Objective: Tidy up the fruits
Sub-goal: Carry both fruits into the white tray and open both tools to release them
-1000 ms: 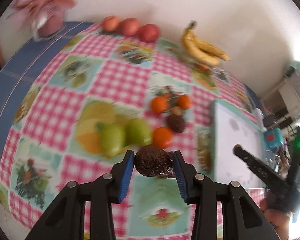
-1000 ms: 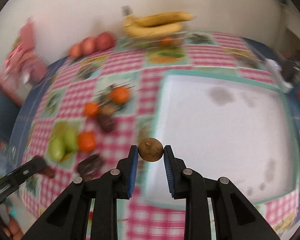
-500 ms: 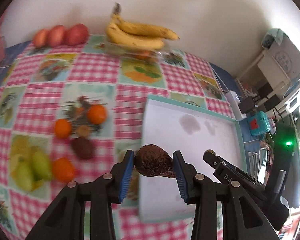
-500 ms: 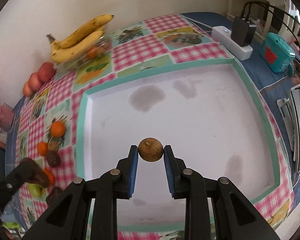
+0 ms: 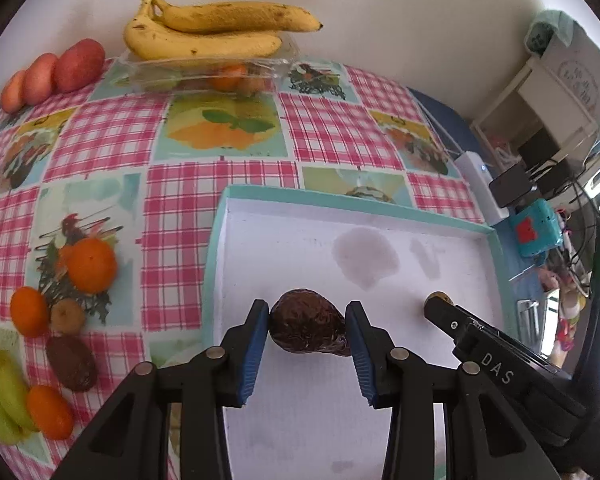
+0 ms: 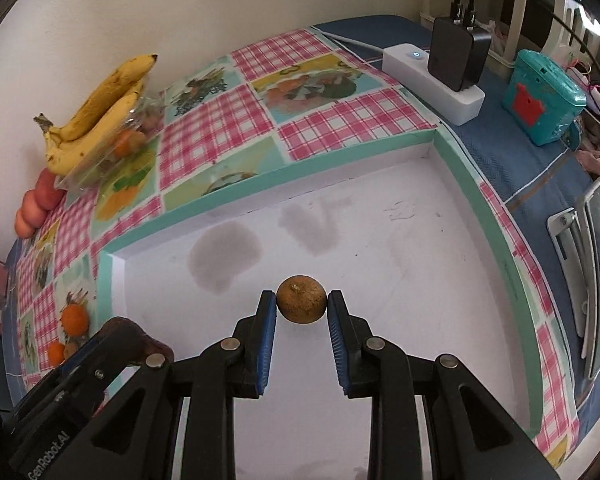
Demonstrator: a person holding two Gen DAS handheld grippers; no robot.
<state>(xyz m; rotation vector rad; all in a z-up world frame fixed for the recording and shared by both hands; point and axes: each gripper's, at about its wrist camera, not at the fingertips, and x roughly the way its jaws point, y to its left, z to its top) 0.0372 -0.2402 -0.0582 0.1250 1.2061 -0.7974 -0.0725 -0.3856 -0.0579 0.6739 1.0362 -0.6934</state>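
Note:
My left gripper (image 5: 307, 330) is shut on a dark brown wrinkled avocado (image 5: 306, 328), held over the near left part of the white tray (image 5: 300, 196). My right gripper (image 6: 302, 306) is shut on a small round brown fruit (image 6: 301, 299), held over the middle of the tray (image 6: 260, 176). In the left wrist view the right gripper (image 5: 440, 300) shows at the right with the brown fruit at its tip. In the right wrist view the left gripper's finger (image 6: 112, 344) shows at lower left with the avocado (image 6: 152, 344).
On the checked tablecloth left of the tray lie oranges (image 5: 90, 264), a small brown fruit (image 5: 66, 316), another avocado (image 5: 72, 364) and green fruits (image 5: 4, 400). Bananas (image 5: 204, 32) rest on a clear box by the wall, beside red apples (image 5: 52, 74). A power strip (image 6: 432, 84) and teal box (image 6: 544, 96) stand right of the tray.
Both grippers have moved right from the fruit pile to above the tray, each carrying its fruit. The tray now fills the lower part of both views.

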